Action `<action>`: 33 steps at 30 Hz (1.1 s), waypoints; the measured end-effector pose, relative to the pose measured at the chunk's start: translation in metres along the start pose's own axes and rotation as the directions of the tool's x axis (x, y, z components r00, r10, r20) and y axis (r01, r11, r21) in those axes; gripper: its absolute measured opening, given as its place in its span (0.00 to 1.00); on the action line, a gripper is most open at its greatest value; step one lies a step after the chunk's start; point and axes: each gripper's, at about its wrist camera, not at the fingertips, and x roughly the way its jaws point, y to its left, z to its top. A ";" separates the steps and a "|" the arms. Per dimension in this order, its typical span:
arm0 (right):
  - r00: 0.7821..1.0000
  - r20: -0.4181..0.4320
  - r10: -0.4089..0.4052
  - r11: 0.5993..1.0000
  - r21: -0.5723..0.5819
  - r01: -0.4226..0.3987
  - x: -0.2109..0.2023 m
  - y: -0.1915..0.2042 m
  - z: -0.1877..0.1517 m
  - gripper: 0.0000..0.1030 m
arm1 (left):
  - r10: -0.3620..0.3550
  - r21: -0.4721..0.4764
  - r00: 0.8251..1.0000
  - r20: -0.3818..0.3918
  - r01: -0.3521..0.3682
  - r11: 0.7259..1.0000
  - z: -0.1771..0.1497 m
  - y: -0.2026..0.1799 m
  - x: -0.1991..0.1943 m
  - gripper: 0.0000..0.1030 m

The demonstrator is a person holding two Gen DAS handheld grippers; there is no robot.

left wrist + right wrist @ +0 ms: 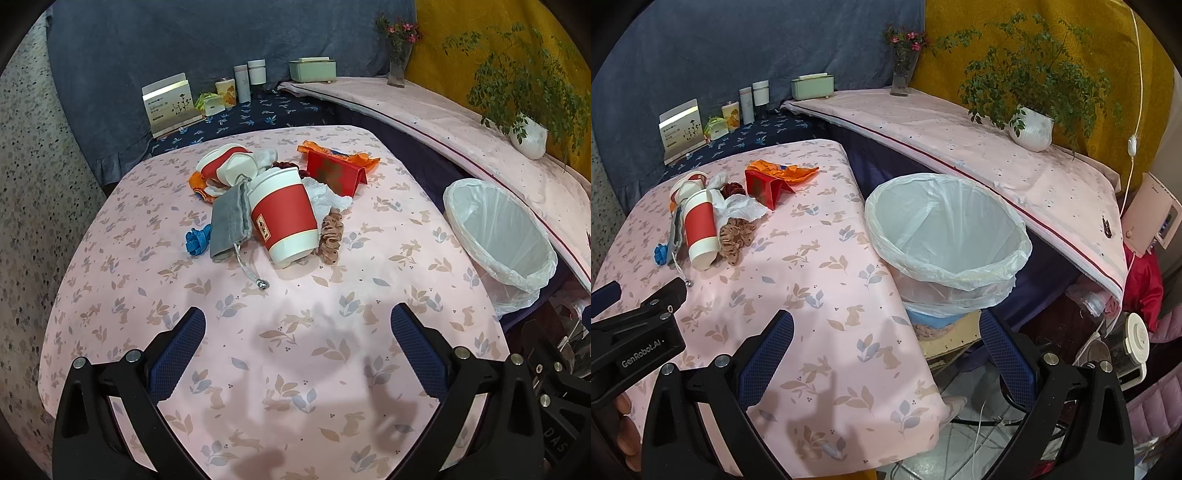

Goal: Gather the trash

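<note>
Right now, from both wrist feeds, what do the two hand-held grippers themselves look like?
Both match: the left hand-held gripper and right hand-held gripper have black plastic frames with silver bolts and two angled fingers faced with textured blue pads. In the right wrist view, the left unit's black body bears white "GenRobot.AI" lettering. No cables or sleeves show.

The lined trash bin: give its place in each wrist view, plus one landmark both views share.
Left wrist view: the lined trash bin sits at the right edge, beyond the table's corner.
Right wrist view: it stands centre frame, right of the table.
Shared landmark: the red-and-white paper cup lying on the table.
</note>
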 end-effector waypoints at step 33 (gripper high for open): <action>1.000 -0.001 -0.001 1.000 -0.005 0.000 0.002 0.007 -0.001 0.94 | 0.001 -0.013 1.000 0.016 -0.001 1.000 0.003 0.005 -0.003 0.93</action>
